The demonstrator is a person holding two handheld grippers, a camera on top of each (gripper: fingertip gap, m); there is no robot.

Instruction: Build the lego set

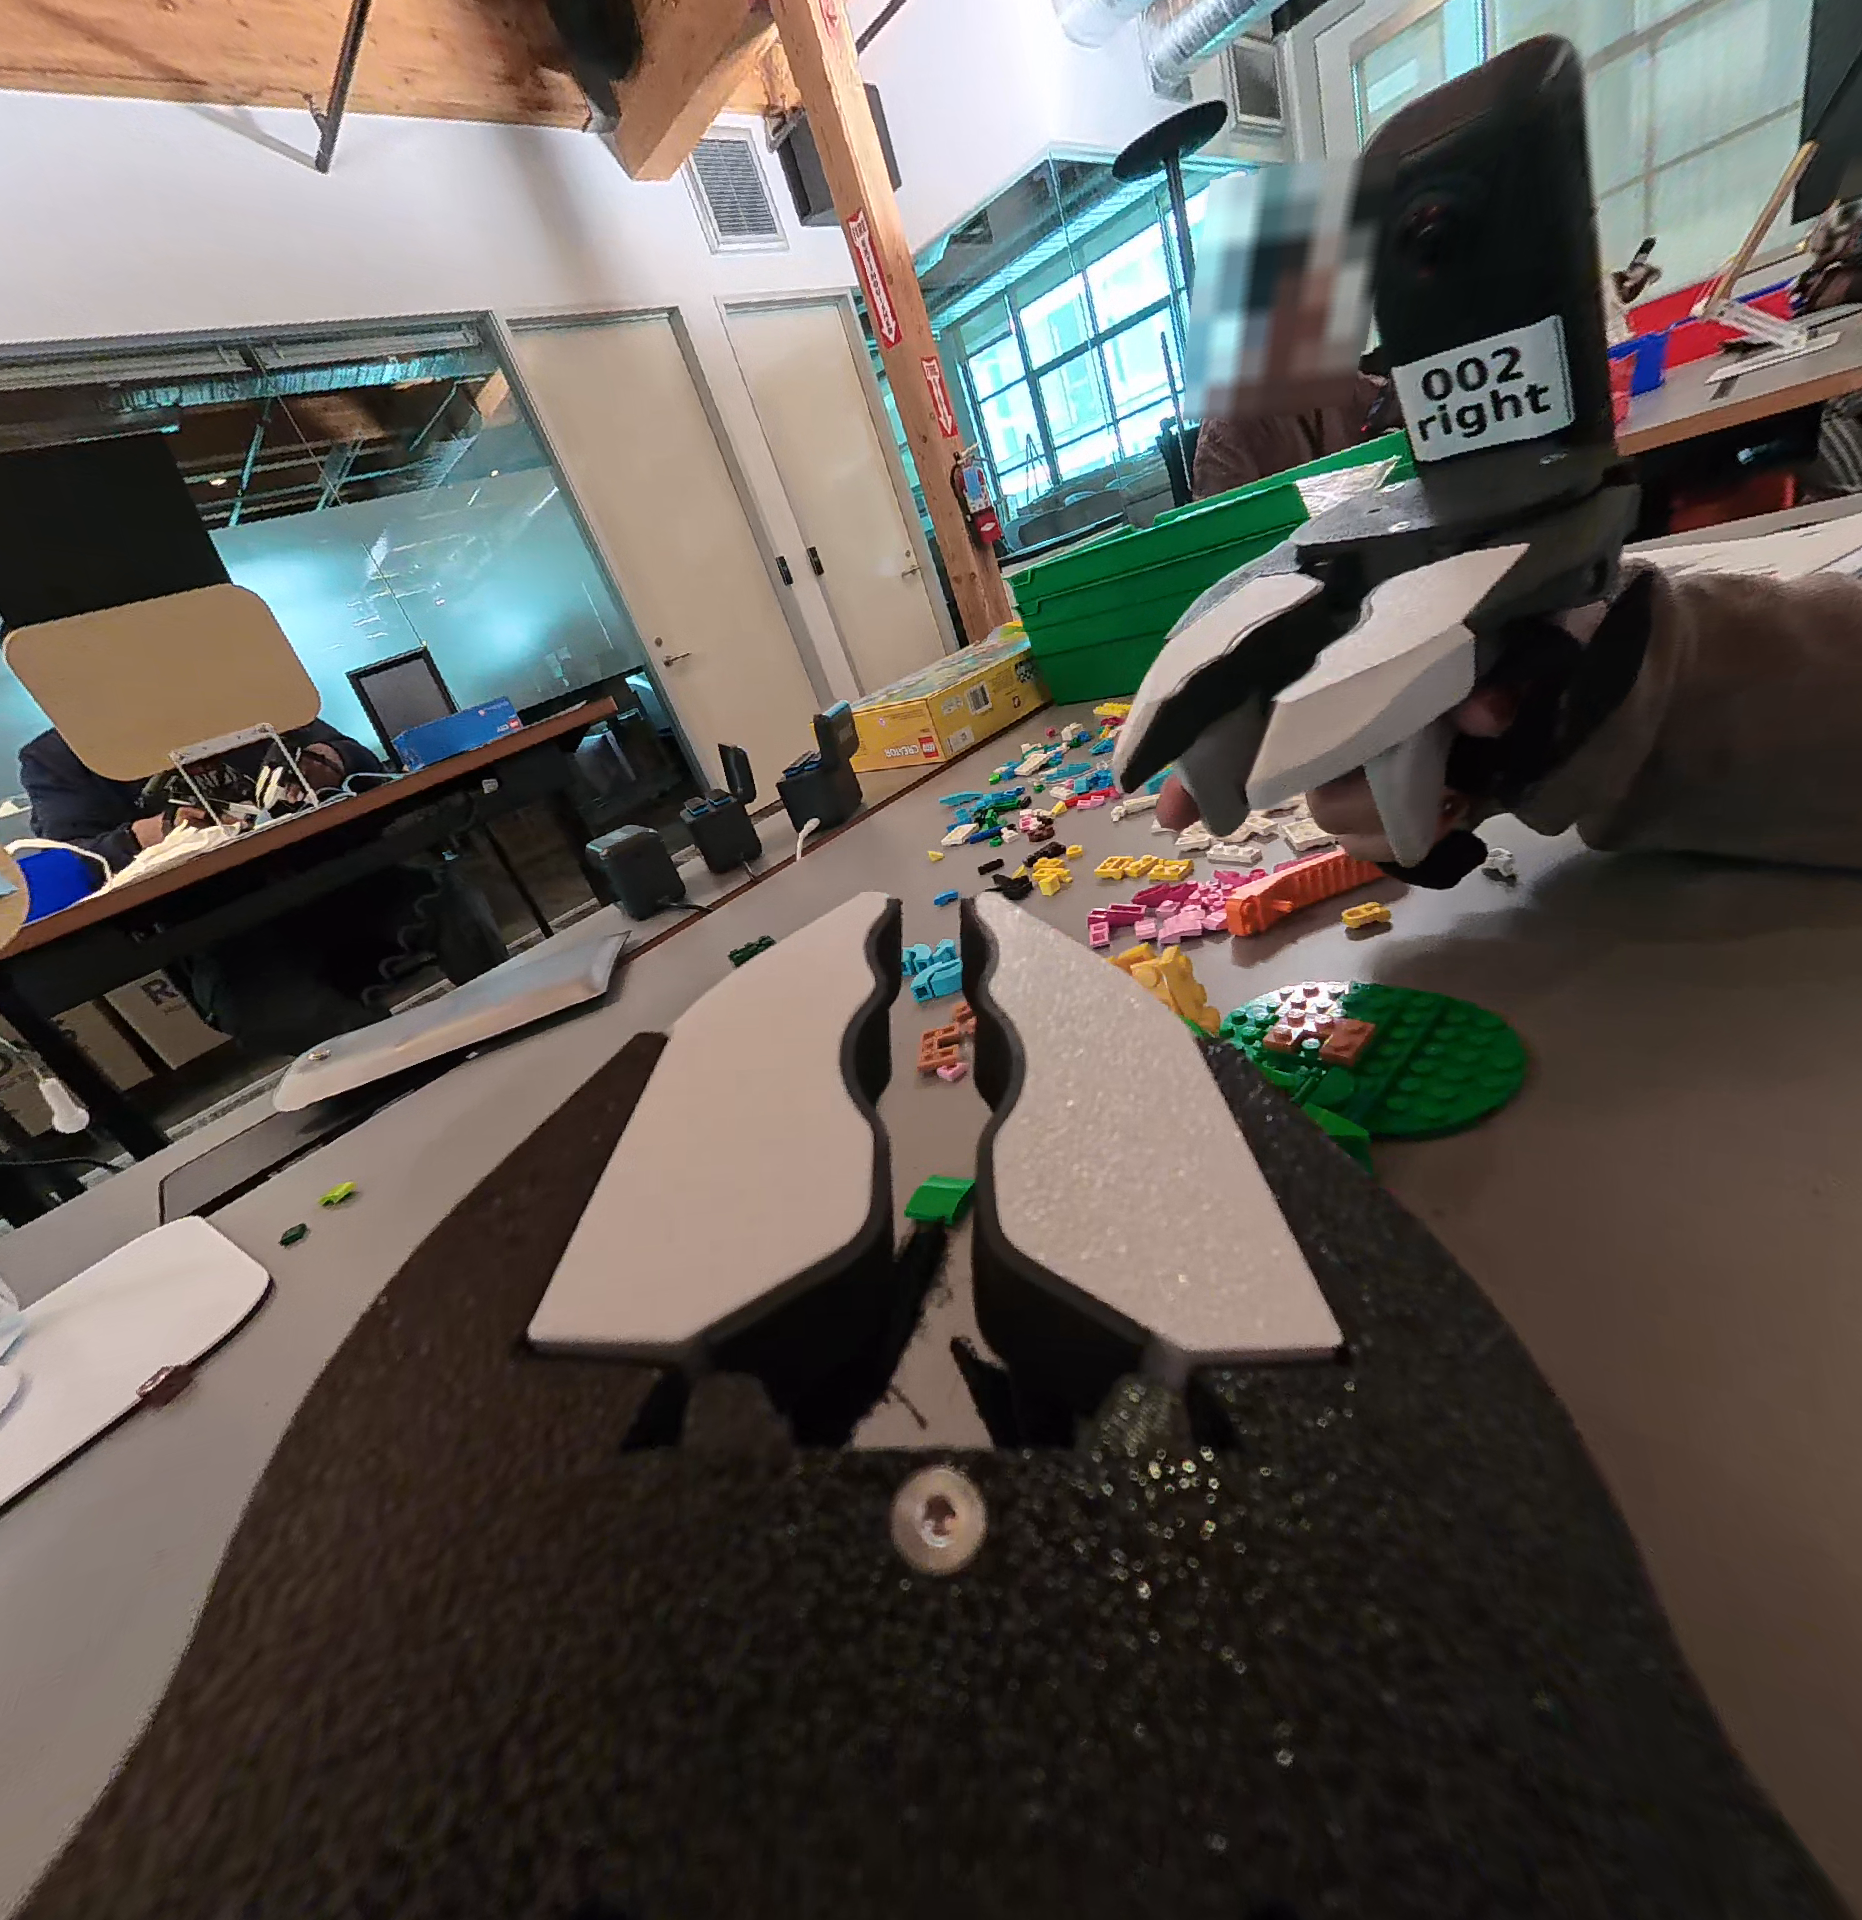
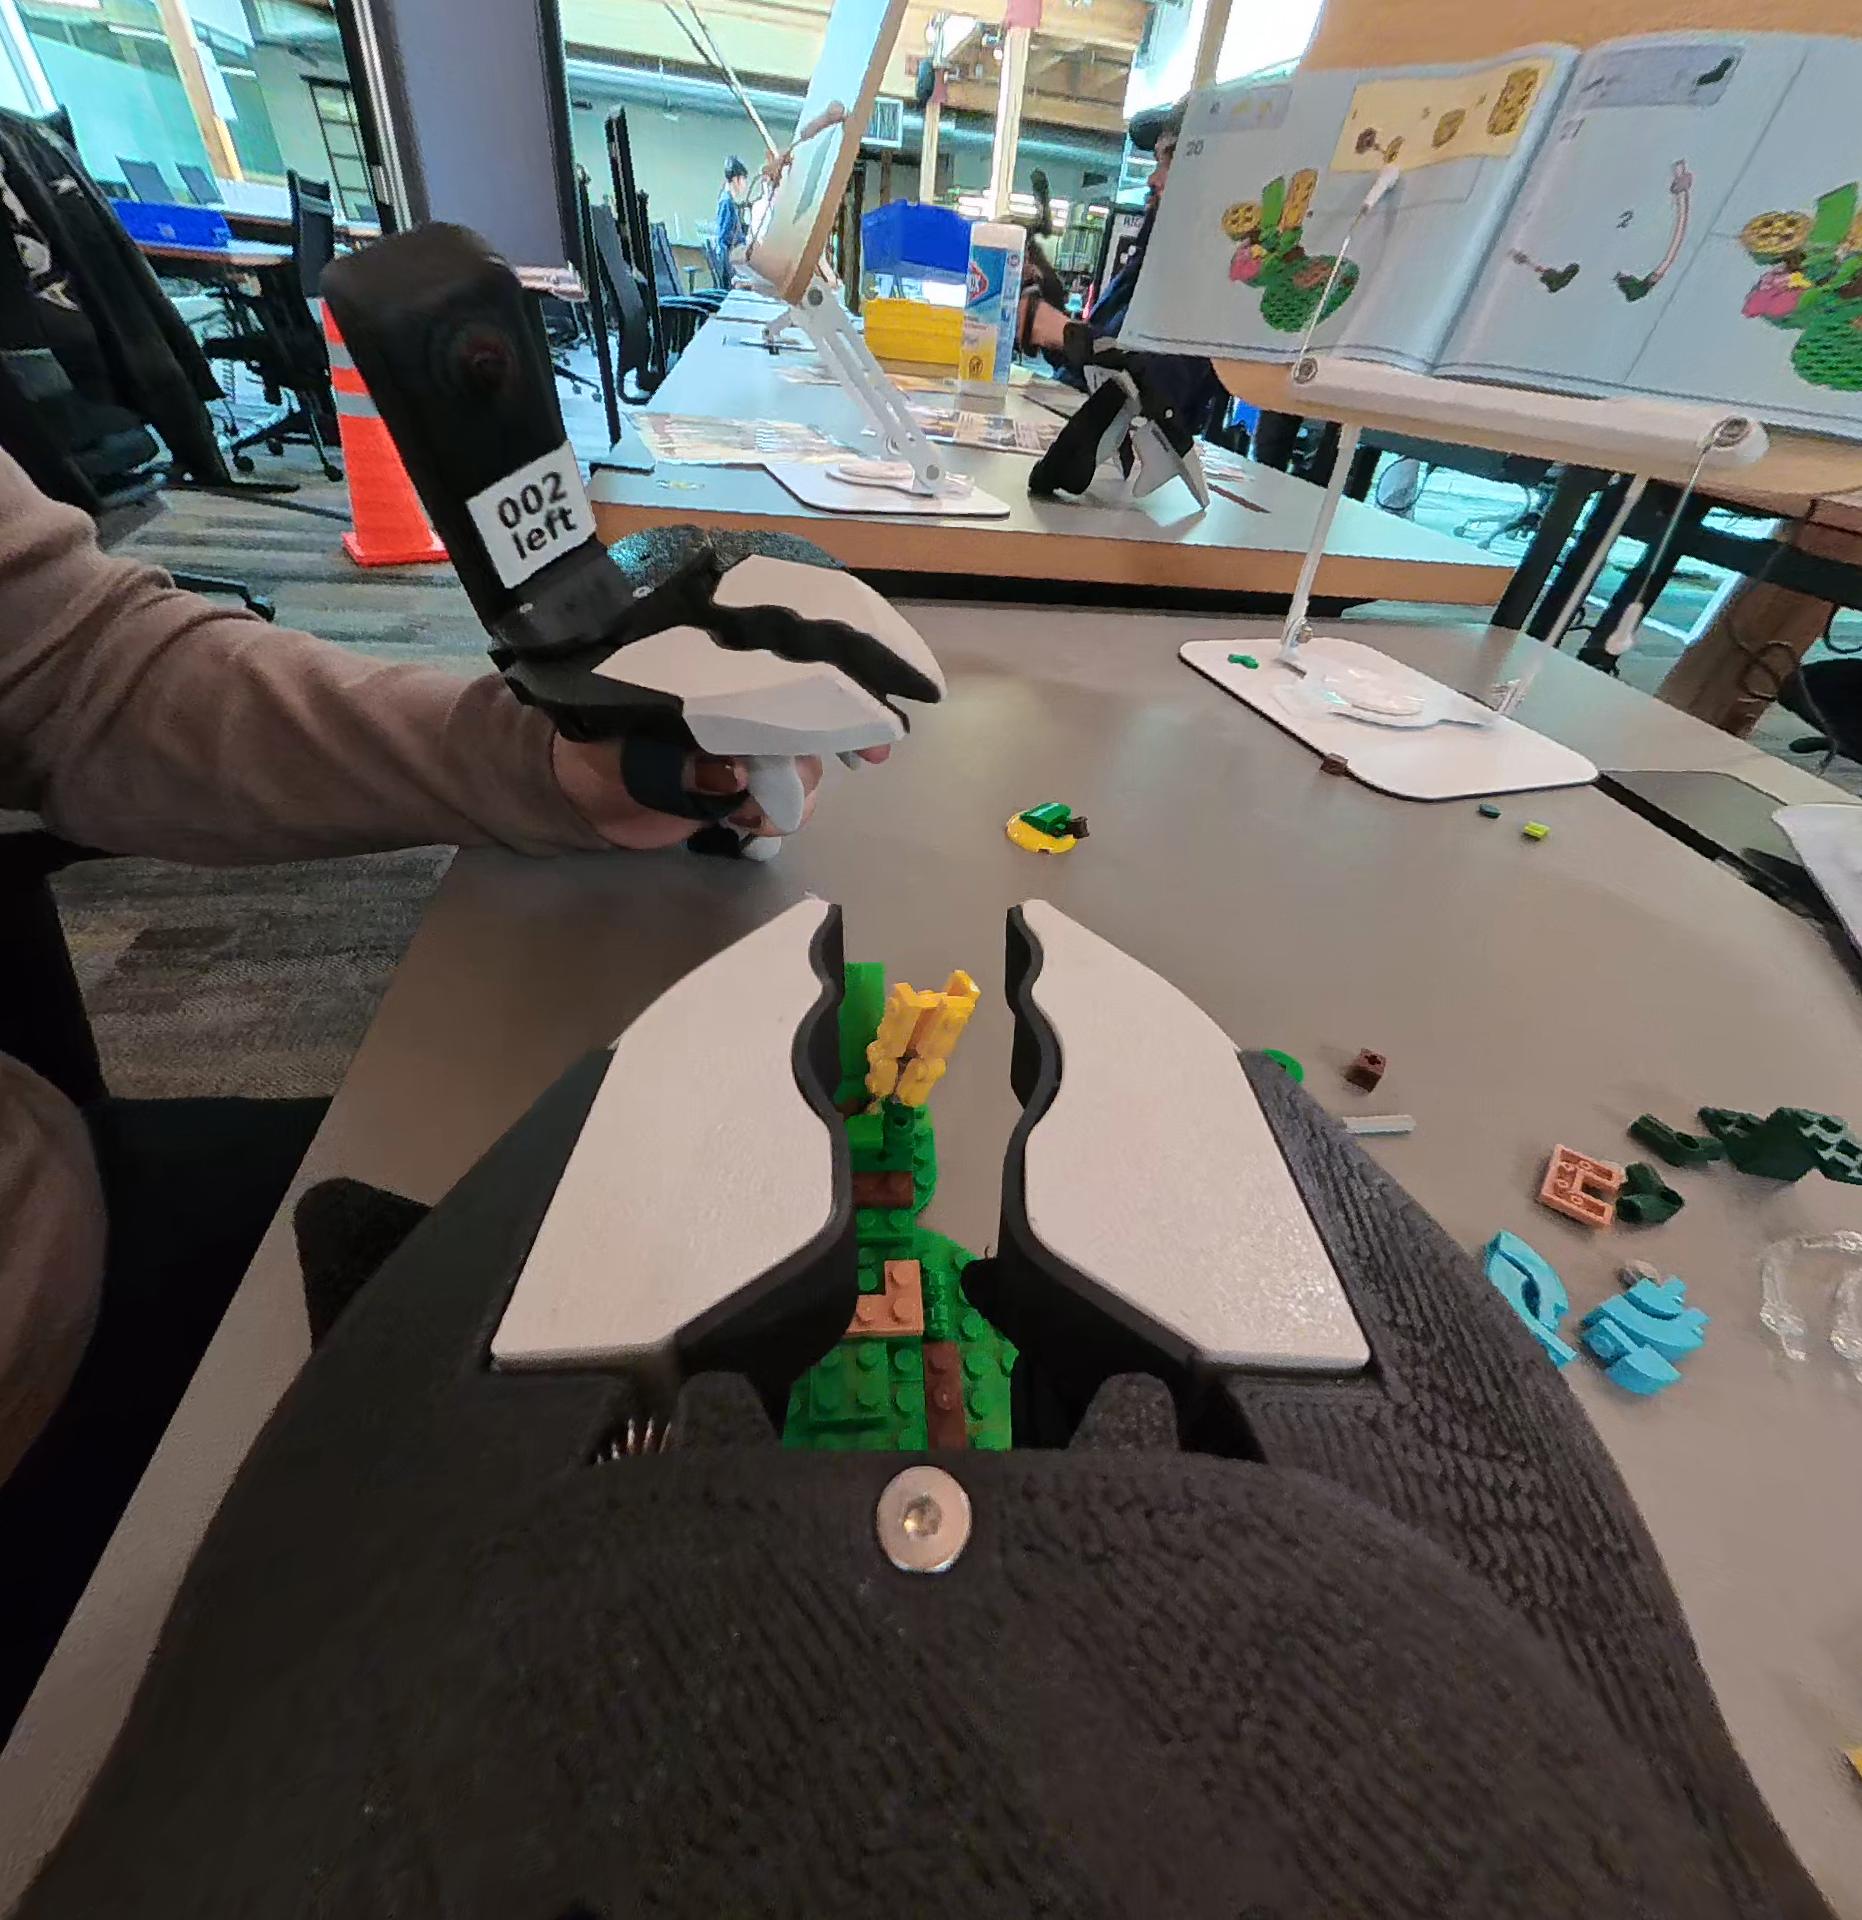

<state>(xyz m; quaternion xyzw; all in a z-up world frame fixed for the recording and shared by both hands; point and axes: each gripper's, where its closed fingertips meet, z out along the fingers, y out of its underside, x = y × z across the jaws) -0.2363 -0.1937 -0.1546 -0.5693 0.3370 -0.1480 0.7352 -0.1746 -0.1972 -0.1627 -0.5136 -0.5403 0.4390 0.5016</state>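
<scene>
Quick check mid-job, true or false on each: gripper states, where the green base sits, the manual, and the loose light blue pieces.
1. The right gripper is open. True.
2. The right gripper is holding the yellow piece. False: its fingers stand apart from it.
3. The instruction booklet lies shut on the table. False: it is propped open on a stand.
4. The left gripper is nearly closed. True.
5. Light blue pieces lie right of the right gripper. True.

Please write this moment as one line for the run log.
left gripper: nearly shut, empty | right gripper: open above green build | loose bricks on table
</scene>
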